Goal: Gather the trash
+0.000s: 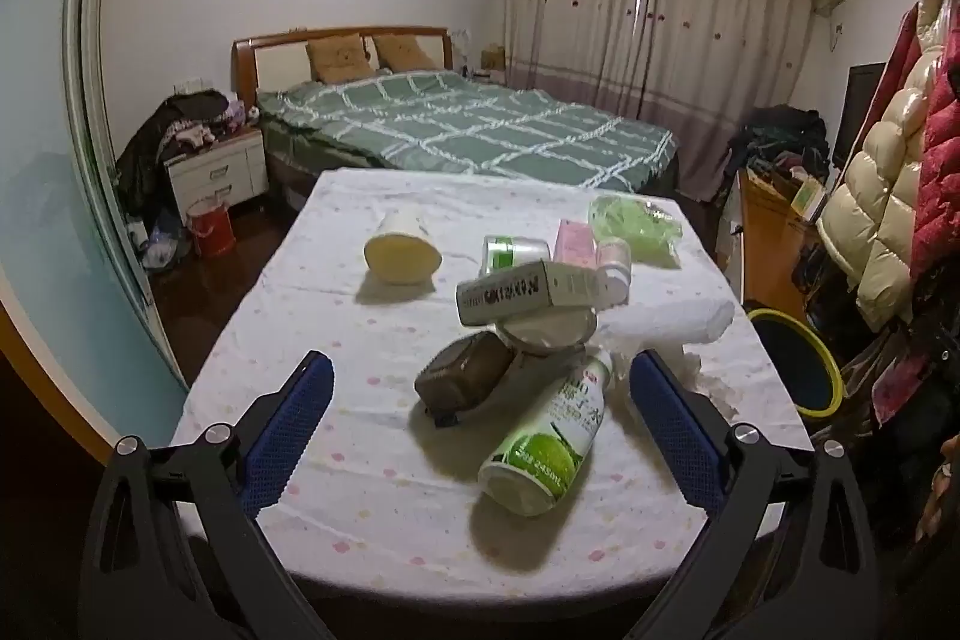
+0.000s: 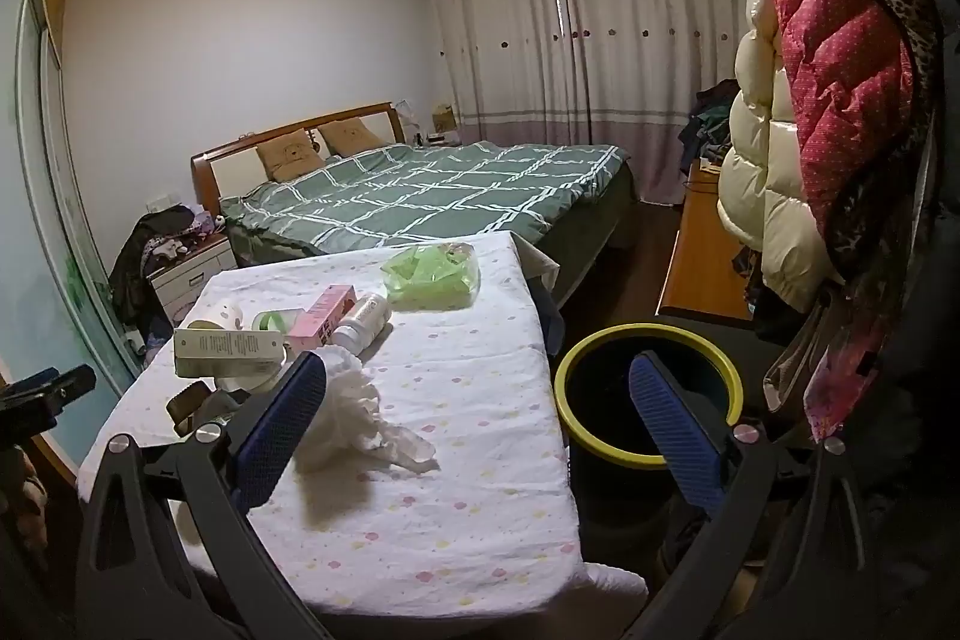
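The left claw point(image 1: 480, 388) and right claw point(image 2: 480, 388) both gape wide, holding nothing. Bottles, boxes and crumpled white tissue point(image 2: 354, 412) litter the desk's dotted white cloth point(image 2: 456, 496); its near half lies bare. Just beside its right edge stands the yellow-rimmed round black bin point(image 2: 600, 358), its inside dark.

on the table: two boxes point(image 1: 507, 295) point(image 1: 575, 241) – two bottles point(image 1: 543, 442) point(image 1: 615, 268) – one green bag point(image 1: 636, 227), one tissue point(image 2: 348, 415); beside it one bin point(image 2: 648, 394).

Black hand-held gripper point(image 1: 480, 376), blue ribbed pads point(image 1: 288, 430)
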`<state>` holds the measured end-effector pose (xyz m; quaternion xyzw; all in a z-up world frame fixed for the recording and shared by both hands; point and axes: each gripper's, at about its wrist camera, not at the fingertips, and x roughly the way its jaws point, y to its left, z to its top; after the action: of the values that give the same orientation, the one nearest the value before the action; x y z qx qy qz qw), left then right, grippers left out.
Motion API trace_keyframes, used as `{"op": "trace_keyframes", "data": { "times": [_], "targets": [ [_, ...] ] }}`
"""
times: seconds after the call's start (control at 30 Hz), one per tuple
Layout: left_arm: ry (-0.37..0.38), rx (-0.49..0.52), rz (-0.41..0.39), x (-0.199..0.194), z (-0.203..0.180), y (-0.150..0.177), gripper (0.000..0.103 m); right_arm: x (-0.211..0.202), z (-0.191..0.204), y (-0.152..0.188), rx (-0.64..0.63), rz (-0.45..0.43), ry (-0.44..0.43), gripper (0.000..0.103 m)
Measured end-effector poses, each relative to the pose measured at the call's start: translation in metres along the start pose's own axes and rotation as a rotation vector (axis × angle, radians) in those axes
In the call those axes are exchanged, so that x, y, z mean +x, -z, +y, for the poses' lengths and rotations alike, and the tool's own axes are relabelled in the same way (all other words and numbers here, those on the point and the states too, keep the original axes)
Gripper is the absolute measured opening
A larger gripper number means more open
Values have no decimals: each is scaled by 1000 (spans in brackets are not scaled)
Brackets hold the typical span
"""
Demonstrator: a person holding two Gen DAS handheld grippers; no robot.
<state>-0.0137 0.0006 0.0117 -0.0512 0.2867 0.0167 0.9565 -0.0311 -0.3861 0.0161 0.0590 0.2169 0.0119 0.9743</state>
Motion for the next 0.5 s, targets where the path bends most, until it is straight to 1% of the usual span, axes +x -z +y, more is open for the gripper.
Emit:
{"op": "trace_keyframes", "data": {
  "times": [0.1,0.17,0.5],
  "targets": [
    [5,-10,-17,-3,5,-1,94,0,1,0,2,2,-1,97],
    [-12,-2,-20,-7,3,-5,94,0,2,0,-1,3,-1,97],
    [-20,20,-6,-3,-2,-5,95,3,1,1,7,8,-5,97]
  ]
}}
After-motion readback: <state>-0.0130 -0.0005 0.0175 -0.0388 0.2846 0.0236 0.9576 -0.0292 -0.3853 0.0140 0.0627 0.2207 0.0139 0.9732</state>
